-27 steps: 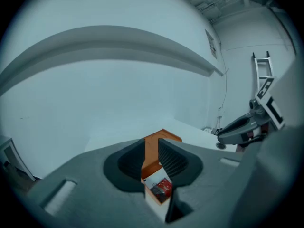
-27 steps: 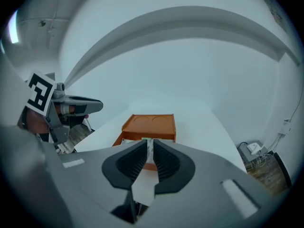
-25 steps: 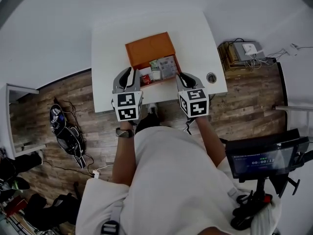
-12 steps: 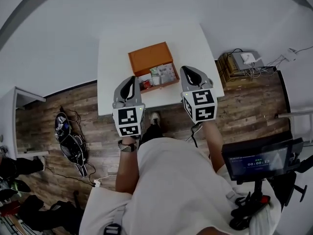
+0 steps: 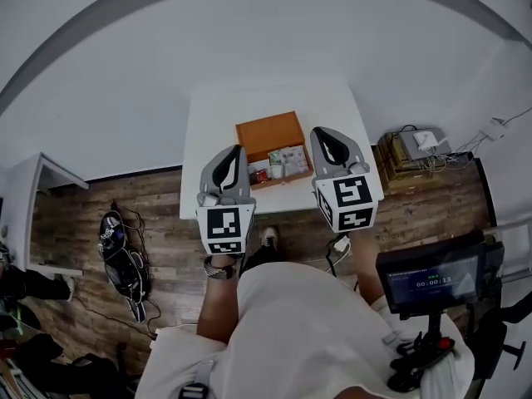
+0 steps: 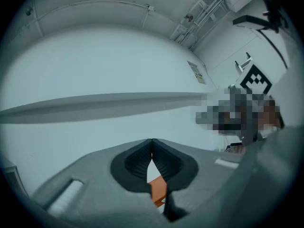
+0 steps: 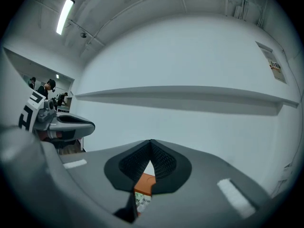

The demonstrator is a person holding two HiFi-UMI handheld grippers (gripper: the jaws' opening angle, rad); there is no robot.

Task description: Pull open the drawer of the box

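The orange box [image 5: 268, 133] sits on the white table [image 5: 214, 115], its drawer [image 5: 281, 164] pulled out toward me with several small packets inside. My left gripper [image 5: 236, 150] is held up above the table's near edge, left of the drawer, shut with nothing in it. My right gripper [image 5: 320, 133] hovers right of the drawer, also shut and empty. In the left gripper view the left gripper [image 6: 152, 142] has its pads together and points at the white wall; a sliver of the orange box [image 6: 158, 191] shows below. The right gripper view shows the right gripper [image 7: 151, 142] the same way, above the box [image 7: 144, 181].
Cables and a dark bag [image 5: 121, 253] lie on the wood floor at the left. A white cabinet [image 5: 25, 191] stands further left. A crate with devices [image 5: 415, 149] is right of the table. A screen on a stand [image 5: 429, 278] is at my right.
Both grippers have drawn back from the open drawer and lifted, and their jaws have closed. The table and box now look smaller and farther off.
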